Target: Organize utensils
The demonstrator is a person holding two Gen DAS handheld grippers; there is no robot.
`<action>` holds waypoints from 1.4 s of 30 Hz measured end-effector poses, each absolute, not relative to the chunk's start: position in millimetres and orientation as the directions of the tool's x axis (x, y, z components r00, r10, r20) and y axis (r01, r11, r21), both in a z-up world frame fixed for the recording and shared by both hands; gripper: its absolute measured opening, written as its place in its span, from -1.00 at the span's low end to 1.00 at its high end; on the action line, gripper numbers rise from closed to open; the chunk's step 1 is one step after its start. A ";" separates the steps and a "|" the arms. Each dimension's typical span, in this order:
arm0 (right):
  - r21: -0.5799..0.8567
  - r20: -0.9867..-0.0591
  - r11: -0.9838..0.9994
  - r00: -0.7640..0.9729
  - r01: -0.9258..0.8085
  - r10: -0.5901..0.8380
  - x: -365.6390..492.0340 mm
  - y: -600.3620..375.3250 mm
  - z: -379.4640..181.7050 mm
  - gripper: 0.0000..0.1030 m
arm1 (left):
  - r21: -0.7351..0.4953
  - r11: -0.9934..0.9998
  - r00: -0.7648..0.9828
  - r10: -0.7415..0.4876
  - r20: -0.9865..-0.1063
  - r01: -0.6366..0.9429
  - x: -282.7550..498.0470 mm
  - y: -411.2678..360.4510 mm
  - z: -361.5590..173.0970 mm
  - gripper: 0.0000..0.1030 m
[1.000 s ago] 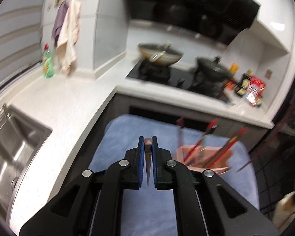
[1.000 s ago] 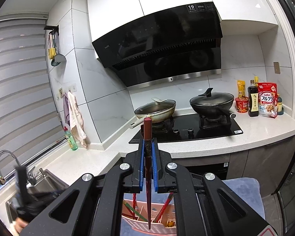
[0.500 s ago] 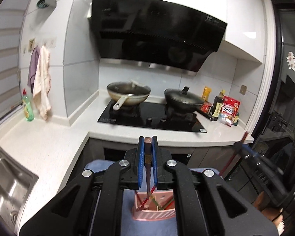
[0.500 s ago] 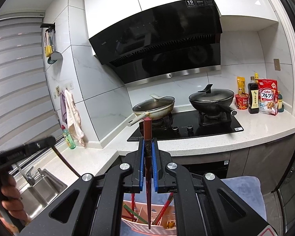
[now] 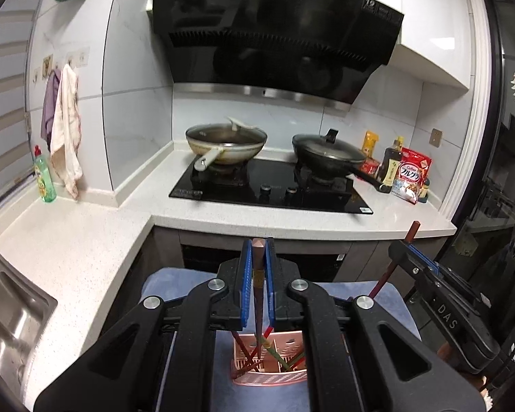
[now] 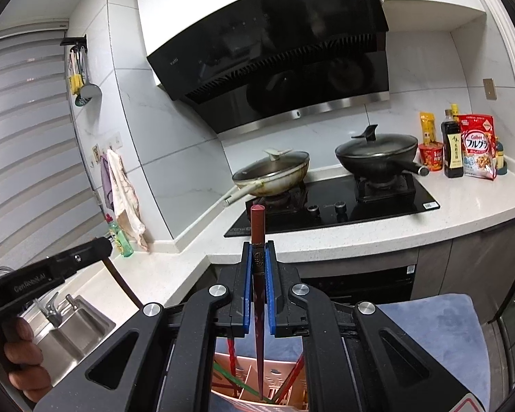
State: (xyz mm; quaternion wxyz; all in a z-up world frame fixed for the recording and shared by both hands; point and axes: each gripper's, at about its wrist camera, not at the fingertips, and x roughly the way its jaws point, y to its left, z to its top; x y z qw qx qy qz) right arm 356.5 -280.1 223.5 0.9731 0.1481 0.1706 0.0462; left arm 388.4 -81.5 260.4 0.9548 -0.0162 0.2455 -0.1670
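While both tongs are hanging over the pink basket (image 5: 269,374), each one is squeezing a single dark red-brown chopstick. The left gripper (image 5: 257,261) is shut tight on its chopstick (image 5: 257,309), w/ the thin tip pointing down into the basket. The right gripper (image 6: 258,264) is shut tight on its chopstick (image 6: 257,240) too, tip also dipping just inside the basket rim. The basket is sitting on a blue cloth (image 5: 175,281), right under both grippers.

What could go wrong, I think: the sticks are thin & smooth, so one could be slipping or twisting in the pads & dropping beside the basket onto the cloth. The two tongs are near each other over the basket, so they could be bumping. A tip could also be catching on the sticks already leaning inside, or tipping the light basket.

Counting: 2 grippers, 2 held chopsticks, 1 basket. Inside the basket there are a few red sticks & at least 1 green one; can't tell the exact no. since the gripper arms are hiding part.

Farther from the basket: 1 stove (image 5: 271,189) behind it, 2 pans on it, 1 sink (image 5: 13,312) to the left, 1 green bottle (image 5: 44,178) past the sink, & some food packs to the right of the stove.
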 end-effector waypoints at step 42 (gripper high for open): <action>0.143 -0.560 0.978 0.827 0.152 -0.047 172.5 -237.4 156.6 0.72 | 0.074 0.982 0.785 -0.092 -0.612 0.173 239.4 -80.4 156.5 0.81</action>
